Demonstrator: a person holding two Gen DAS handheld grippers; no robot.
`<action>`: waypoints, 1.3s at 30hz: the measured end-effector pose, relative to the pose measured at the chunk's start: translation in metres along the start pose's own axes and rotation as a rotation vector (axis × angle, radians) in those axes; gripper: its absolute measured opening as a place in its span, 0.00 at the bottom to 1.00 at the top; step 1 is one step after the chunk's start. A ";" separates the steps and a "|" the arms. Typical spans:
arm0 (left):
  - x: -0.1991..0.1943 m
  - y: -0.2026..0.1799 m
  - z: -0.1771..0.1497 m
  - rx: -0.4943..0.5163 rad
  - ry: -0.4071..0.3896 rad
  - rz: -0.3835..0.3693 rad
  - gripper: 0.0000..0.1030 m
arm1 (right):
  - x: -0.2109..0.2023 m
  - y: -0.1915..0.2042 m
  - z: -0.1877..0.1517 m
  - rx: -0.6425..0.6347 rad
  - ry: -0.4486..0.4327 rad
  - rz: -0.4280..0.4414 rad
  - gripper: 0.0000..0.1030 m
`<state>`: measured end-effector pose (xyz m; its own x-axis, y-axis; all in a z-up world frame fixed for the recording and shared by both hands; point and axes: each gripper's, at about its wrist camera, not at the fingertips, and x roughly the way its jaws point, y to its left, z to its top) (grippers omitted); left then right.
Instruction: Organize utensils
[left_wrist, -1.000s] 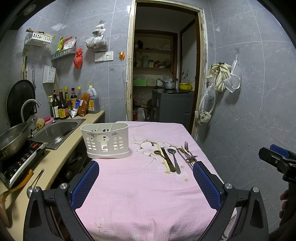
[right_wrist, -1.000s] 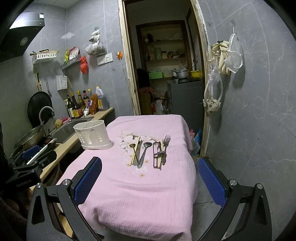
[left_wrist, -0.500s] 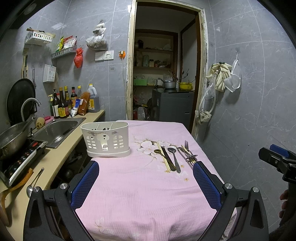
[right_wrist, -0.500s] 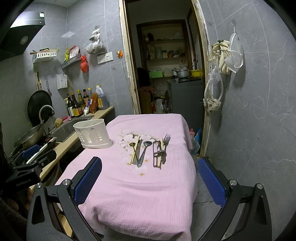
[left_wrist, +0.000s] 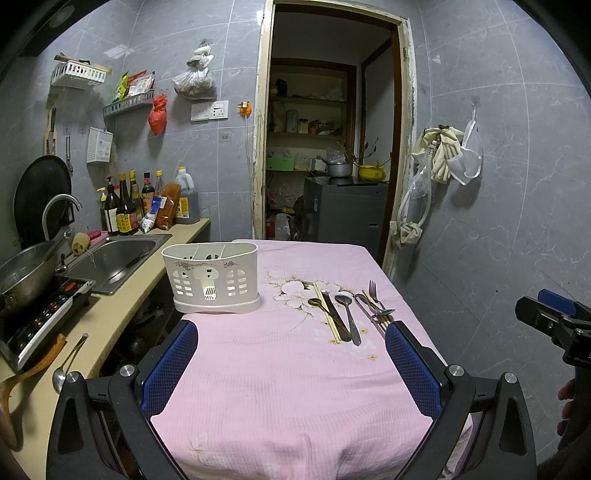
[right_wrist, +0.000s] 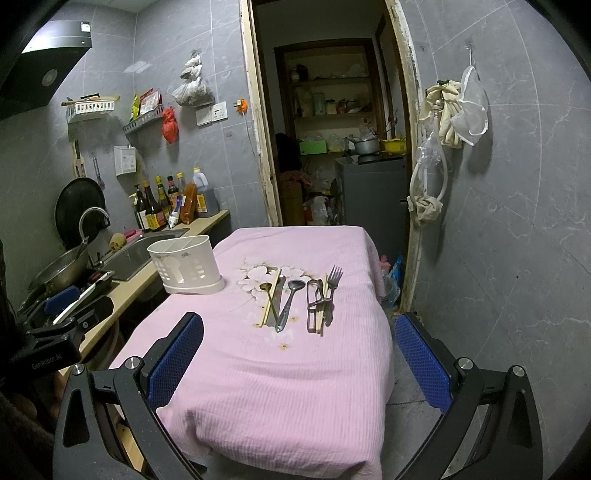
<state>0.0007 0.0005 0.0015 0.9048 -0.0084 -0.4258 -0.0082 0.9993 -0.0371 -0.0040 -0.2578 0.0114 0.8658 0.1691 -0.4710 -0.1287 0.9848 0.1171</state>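
A white slotted utensil holder (left_wrist: 211, 276) (right_wrist: 186, 266) stands on the pink-clothed table (left_wrist: 280, 373) (right_wrist: 280, 376) near its left edge. To its right lie several utensils in a row: chopsticks (left_wrist: 327, 314) (right_wrist: 270, 299), a gold spoon (left_wrist: 315, 302), a steel spoon (left_wrist: 348, 314) (right_wrist: 290, 301) and a fork (left_wrist: 373, 291) (right_wrist: 332, 286). My left gripper (left_wrist: 291, 343) is open above the table's near half, empty. My right gripper (right_wrist: 299, 339) is open too, short of the utensils, holding nothing.
A counter on the left holds a sink (left_wrist: 114, 254), a wok (left_wrist: 22, 273) on an induction hob, bottles (left_wrist: 127, 206) and a ladle (left_wrist: 68, 363). A doorway (left_wrist: 328, 147) opens behind the table. The tiled wall (left_wrist: 498, 221) stands close on the right.
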 end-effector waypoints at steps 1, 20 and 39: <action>0.000 0.000 0.000 -0.001 0.000 0.000 0.99 | 0.000 0.000 0.000 0.000 0.001 0.000 0.99; 0.001 0.001 -0.002 -0.005 -0.001 0.000 0.99 | 0.001 0.001 0.000 -0.003 0.004 -0.002 0.99; 0.022 0.017 -0.011 0.006 0.045 -0.018 0.99 | 0.014 0.017 -0.009 0.014 0.049 -0.019 0.99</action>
<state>0.0158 0.0169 -0.0184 0.8847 -0.0281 -0.4653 0.0107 0.9991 -0.0400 0.0016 -0.2381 -0.0013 0.8430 0.1526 -0.5158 -0.1053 0.9872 0.1200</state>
